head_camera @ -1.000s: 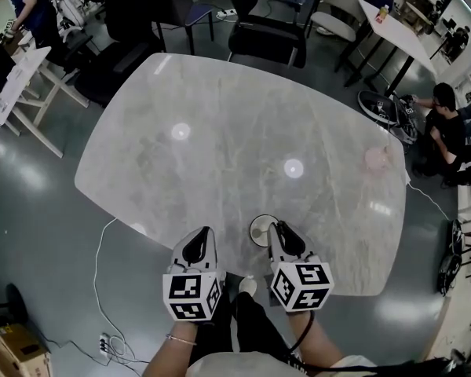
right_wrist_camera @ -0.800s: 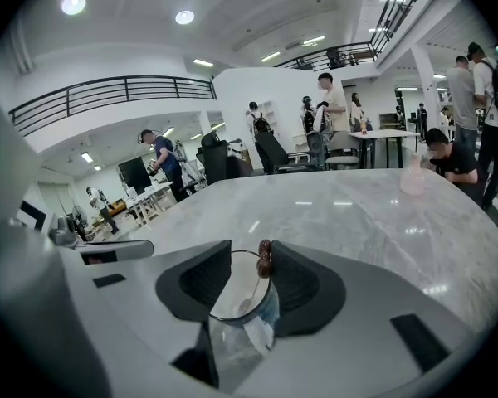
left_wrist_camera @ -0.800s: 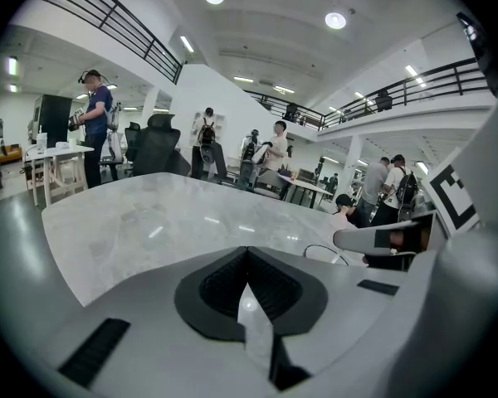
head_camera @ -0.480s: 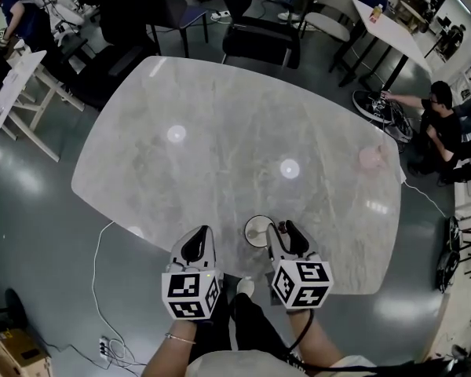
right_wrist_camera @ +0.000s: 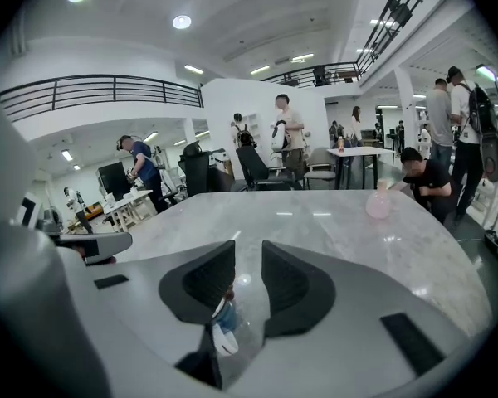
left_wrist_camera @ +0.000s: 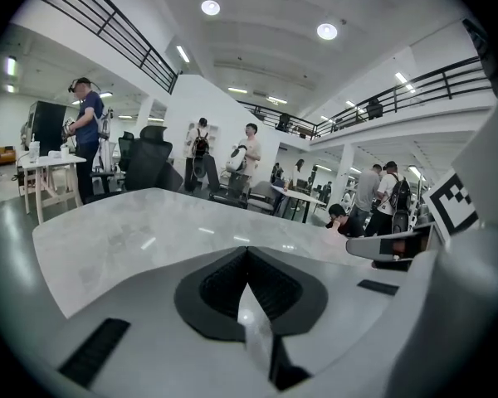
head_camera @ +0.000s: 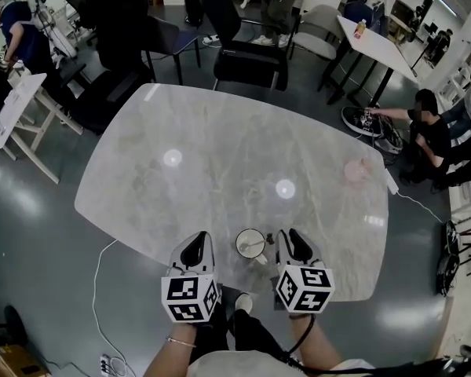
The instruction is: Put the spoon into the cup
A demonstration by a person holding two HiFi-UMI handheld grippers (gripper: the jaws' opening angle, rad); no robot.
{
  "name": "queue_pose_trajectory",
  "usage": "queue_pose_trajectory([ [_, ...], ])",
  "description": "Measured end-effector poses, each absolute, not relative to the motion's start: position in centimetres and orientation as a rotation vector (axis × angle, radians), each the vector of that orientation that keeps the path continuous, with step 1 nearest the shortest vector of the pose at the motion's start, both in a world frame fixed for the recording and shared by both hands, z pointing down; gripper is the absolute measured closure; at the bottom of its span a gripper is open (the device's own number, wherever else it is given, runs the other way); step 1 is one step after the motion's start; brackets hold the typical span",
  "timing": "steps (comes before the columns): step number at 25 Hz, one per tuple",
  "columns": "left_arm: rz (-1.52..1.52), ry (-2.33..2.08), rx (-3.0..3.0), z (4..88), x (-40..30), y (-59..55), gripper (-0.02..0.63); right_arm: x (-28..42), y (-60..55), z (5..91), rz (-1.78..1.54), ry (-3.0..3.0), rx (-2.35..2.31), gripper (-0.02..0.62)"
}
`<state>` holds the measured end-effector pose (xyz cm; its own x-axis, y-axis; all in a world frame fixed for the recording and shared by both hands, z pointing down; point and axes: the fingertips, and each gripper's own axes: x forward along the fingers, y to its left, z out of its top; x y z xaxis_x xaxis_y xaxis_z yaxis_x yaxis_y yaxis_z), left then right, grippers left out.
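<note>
A small white cup stands near the front edge of the marble table, and the spoon rests inside it. My left gripper hovers to the cup's left, its jaws shut with nothing in them. To the right of the cup is my right gripper, a little apart from it. Its jaws stand apart and are closing, with nothing between them. Neither gripper view shows the cup.
A pink object sits near the table's right edge. Black chairs stand at the far side. A person crouches on the floor to the right. A white side table is at the left.
My right gripper has drawn back to the right, away from the cup, and its jaws have parted. The spoon now rests in the cup. Both grippers have lifted slightly.
</note>
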<state>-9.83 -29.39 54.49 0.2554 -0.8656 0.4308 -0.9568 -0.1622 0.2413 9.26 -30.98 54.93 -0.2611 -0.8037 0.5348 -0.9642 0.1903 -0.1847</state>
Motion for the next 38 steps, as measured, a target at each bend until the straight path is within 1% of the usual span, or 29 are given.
queue_pose_trajectory([
  [13, 0.169, -1.662, 2.218, 48.5, -8.9, -32.6, 0.588, 12.9, -32.8, 49.2, 0.560, -2.167, 1.833, 0.554],
  [23, 0.100, -1.664, 2.289, 45.5, -7.8, -35.3, 0.588, 13.3, -34.3, 45.3, 0.452, -2.219, 1.866, 0.565],
  [38, 0.101, -1.651, 2.298, 45.5, -8.5, -36.1, 0.588, 12.1, -34.8, 45.0, 0.427, -2.216, 1.853, 0.565],
])
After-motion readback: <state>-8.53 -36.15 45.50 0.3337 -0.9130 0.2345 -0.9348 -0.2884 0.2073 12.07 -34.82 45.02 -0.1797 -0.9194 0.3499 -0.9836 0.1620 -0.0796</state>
